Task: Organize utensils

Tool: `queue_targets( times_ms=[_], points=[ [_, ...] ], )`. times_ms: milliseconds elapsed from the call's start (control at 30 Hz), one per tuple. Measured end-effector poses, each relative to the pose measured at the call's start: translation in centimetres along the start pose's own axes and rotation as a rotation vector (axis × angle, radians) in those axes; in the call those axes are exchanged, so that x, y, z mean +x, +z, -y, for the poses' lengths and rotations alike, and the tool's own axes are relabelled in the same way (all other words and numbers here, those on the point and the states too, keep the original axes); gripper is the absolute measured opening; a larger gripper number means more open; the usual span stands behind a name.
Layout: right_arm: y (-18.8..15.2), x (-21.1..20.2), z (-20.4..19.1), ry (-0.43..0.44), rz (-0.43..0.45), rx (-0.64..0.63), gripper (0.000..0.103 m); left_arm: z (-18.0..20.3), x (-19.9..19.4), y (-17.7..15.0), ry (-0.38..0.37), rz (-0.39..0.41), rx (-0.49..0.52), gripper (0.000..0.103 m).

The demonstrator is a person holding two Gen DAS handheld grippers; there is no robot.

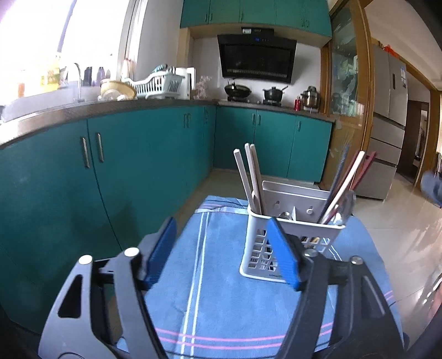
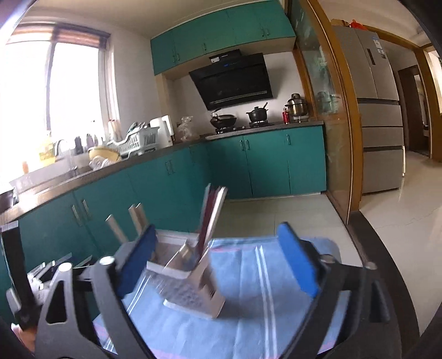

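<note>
Teal base cabinets point(image 1: 143, 154) under a dark countertop point(image 1: 110, 106) are run along two walls into a corner, with matching upper cabinets point(image 1: 254, 12) and a black range hood point(image 1: 257, 59) mounted above the stove. Bright daylight is admitted through a window point(image 2: 55, 91) over the sink side, where a white dish rack point(image 1: 157, 84) is seen. A pale tiled floor point(image 2: 392, 198), a wood-framed glass partition point(image 1: 346, 69) and a silver refrigerator point(image 2: 378, 110) are seen at the right.

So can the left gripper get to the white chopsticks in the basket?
Probably yes. The left gripper is open and empty, and the white chopsticks stick up out of the white basket just ahead, with nothing between.
</note>
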State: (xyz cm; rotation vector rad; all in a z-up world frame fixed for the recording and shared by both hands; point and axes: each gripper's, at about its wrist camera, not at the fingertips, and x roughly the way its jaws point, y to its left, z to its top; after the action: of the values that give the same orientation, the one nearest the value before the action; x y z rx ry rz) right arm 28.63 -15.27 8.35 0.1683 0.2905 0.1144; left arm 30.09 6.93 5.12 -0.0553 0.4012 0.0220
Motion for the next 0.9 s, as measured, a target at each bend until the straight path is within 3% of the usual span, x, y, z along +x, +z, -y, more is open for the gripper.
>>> queue_targets(
  times_ms=[167, 267, 467, 900],
  points=[
    [-3.5, -2.9, -4.8, -0.12, -0.012, -0.13, 0.1, -0.6, -4.6, -0.9, -0.028, 0.057, 0.008, 0.089],
    [-5.4, -4.3, -6.7, -0.194, -0.03, -0.17, 0.1, -0.6, -7.0, -1.9, -0.04, 0.082, 0.037, 0.091],
    [-7.9, -7.6, -8.2, -0.229, -0.024, -0.132, 0.1, -0.9, -11.0, -4.2, -0.054, 0.11, 0.096, 0.099],
    [-9.2, -13.4, -9.4, -0.259, 0.046, -0.154, 0.1, -1.3, -17.2, -5.9, -0.031, 0.168, 0.119, 0.099]
  ],
)
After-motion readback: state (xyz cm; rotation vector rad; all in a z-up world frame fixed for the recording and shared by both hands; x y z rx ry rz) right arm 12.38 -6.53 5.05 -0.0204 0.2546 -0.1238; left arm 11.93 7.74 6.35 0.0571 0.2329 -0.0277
